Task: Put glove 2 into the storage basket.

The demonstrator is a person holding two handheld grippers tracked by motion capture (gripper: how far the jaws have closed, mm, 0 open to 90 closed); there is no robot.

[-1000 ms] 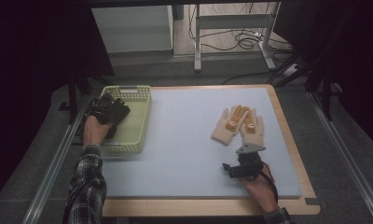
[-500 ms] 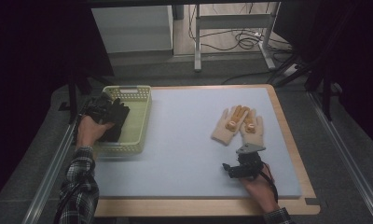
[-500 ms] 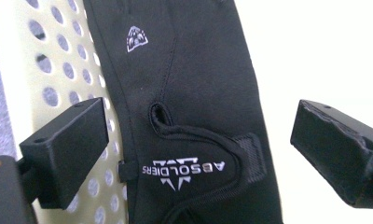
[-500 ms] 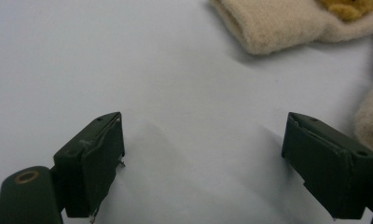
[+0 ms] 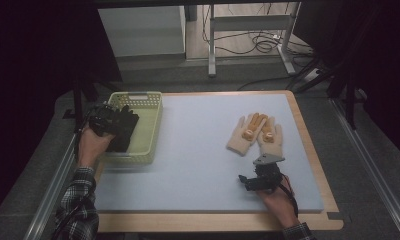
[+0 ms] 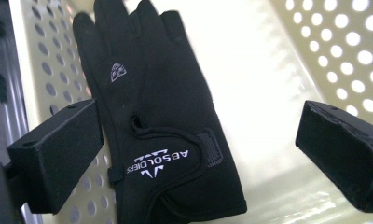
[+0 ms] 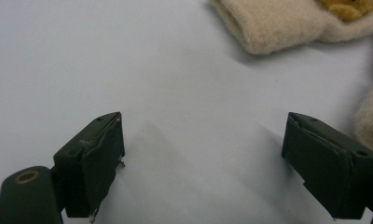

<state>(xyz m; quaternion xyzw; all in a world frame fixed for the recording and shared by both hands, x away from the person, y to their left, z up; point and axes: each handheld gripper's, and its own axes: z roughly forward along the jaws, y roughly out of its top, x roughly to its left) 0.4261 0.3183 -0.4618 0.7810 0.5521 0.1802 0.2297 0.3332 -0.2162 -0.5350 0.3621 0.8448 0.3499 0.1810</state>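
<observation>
Your left gripper [image 6: 198,140] hangs wide-jawed over the black glove [image 6: 166,130] in the basket [image 5: 147,131]; your right gripper [image 7: 217,163] waits wide beside the cream gloves [image 5: 255,134].

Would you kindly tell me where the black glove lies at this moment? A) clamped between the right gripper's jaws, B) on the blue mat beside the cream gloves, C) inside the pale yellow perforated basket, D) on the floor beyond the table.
C: the left gripper view shows the black glove lying flat on the floor of the perforated basket, between the open jaws of the left gripper, which do not touch it.
</observation>
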